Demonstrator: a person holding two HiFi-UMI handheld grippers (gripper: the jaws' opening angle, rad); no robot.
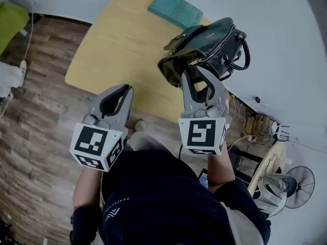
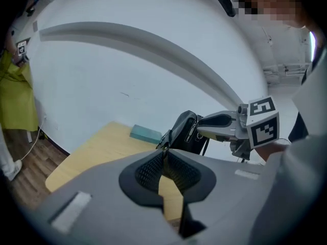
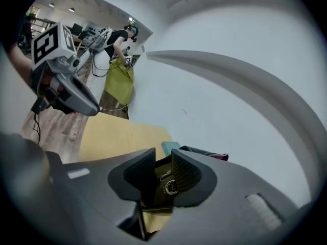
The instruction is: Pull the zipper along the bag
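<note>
Right gripper (image 1: 193, 73), jaws apart, before black bag (image 1: 214, 40) lengthwise away-rightward (left gripper (image 1: 125, 88) closed, empty).

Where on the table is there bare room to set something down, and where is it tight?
Free: the left half of the table, from the teal pad down to the near edge by the left tool. Crowded: the right corner, where the bag sits with the right tool at it.

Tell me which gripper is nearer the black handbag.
Right. The right gripper is at the near end of the handbag, jaws apart, the bag's metal ring showing between them. The left gripper hangs off to the left by the near edge of the table, clear of the bag.
</note>
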